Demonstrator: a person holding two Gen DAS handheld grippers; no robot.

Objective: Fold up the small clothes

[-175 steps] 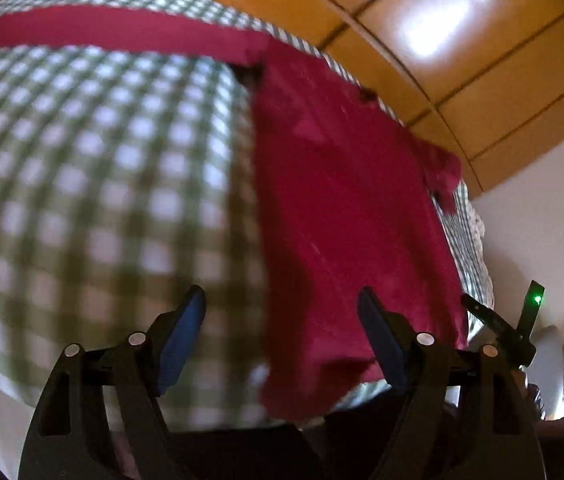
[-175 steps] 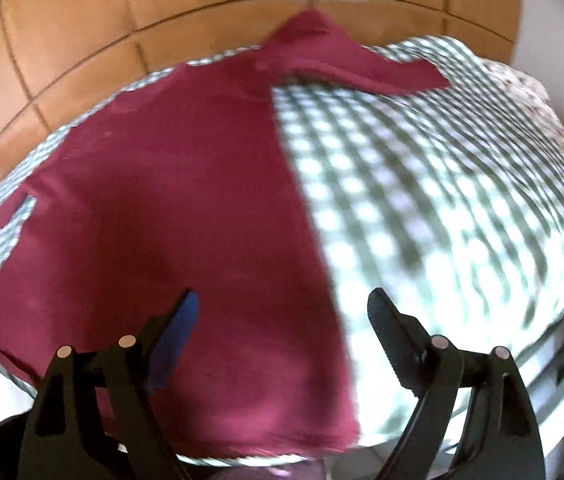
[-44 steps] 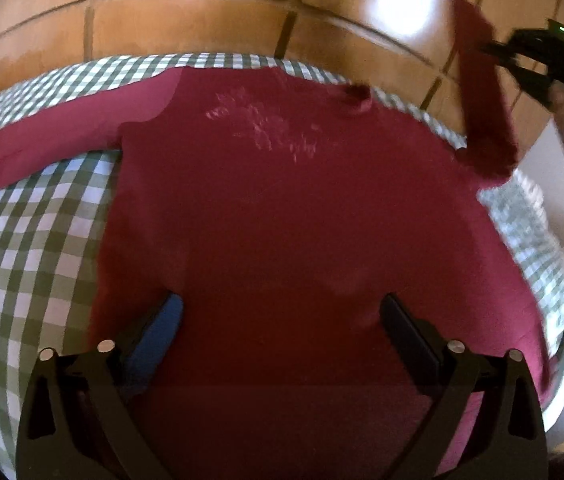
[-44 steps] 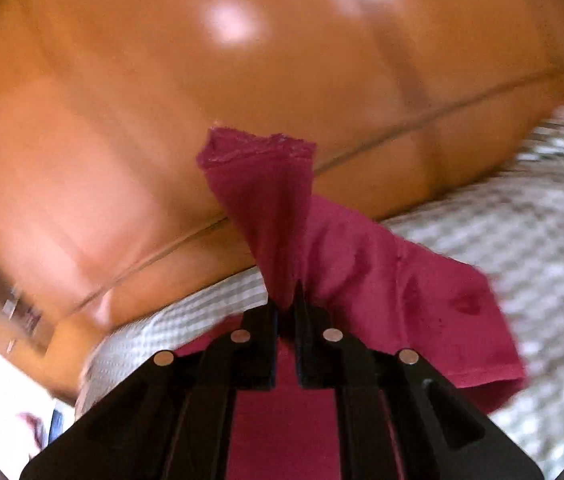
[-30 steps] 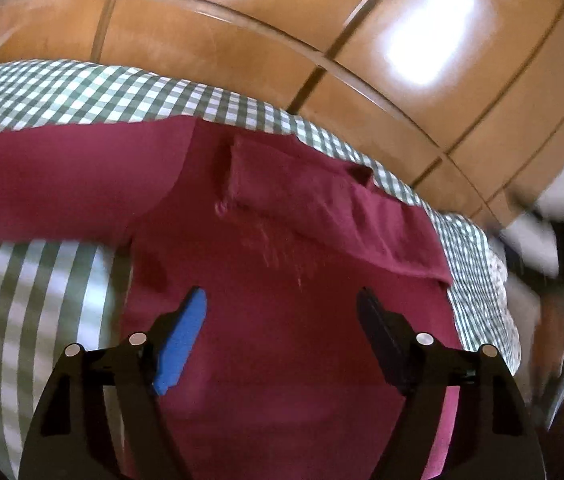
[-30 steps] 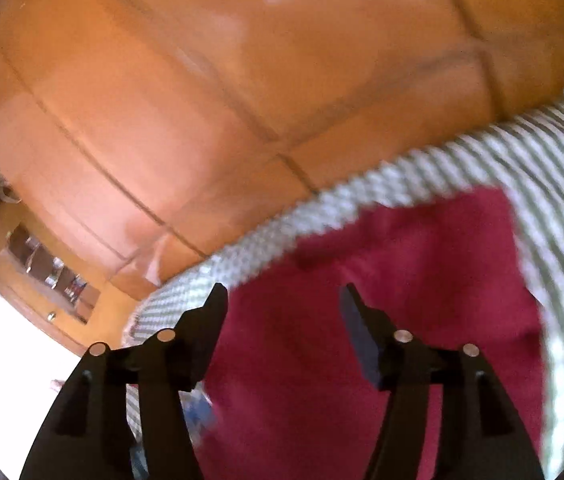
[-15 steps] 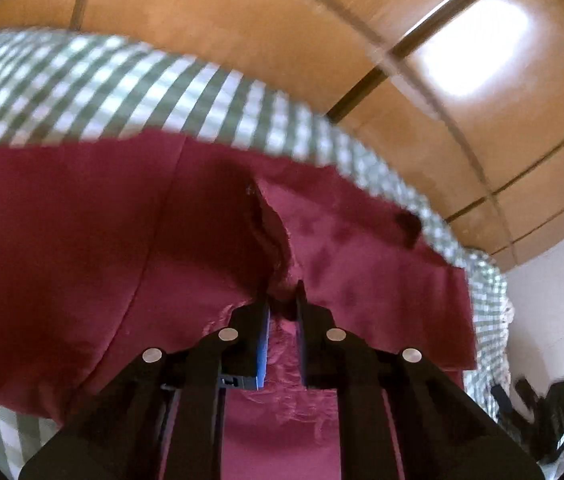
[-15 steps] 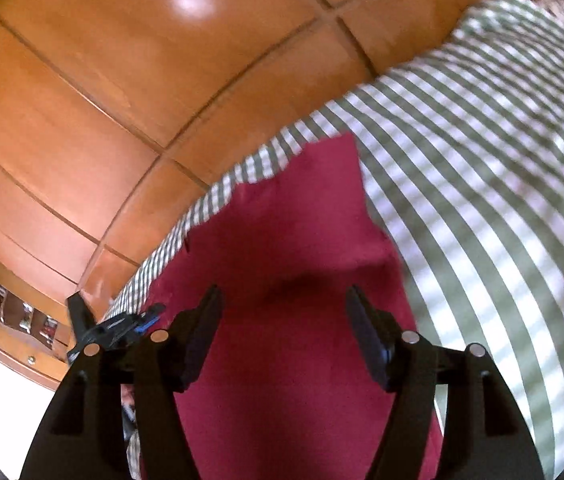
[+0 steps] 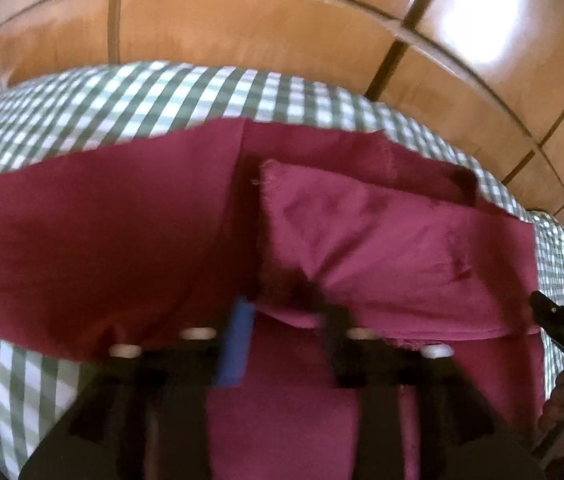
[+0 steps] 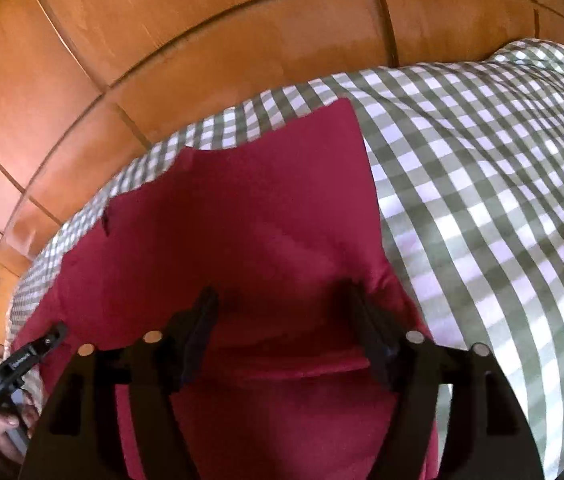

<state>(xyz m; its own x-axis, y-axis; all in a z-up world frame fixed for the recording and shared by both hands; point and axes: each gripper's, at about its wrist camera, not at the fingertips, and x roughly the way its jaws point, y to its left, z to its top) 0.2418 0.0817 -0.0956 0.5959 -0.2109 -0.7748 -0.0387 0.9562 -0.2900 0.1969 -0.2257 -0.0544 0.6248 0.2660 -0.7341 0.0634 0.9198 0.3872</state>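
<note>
Red top [image 9: 381,240], hem toward camera

Shirt [image 9: 381,236]: dark red woven cloth, matt, with a fine fuzzy nap and a frayed cut edge on the folded sleeve. Bedcover [image 10: 481,168]: soft cloth in a green and white check, matt, lightly rumpled. Wall panels [image 9: 242,16]: orange-brown wood, smooth and glossy, showing bright light reflections, with dark grooves between boards. Left gripper [image 9: 283,344]: matt black plastic with a blue pad. Right gripper [image 10: 285,336]: matt black plastic with small pale round fasteners.
</note>
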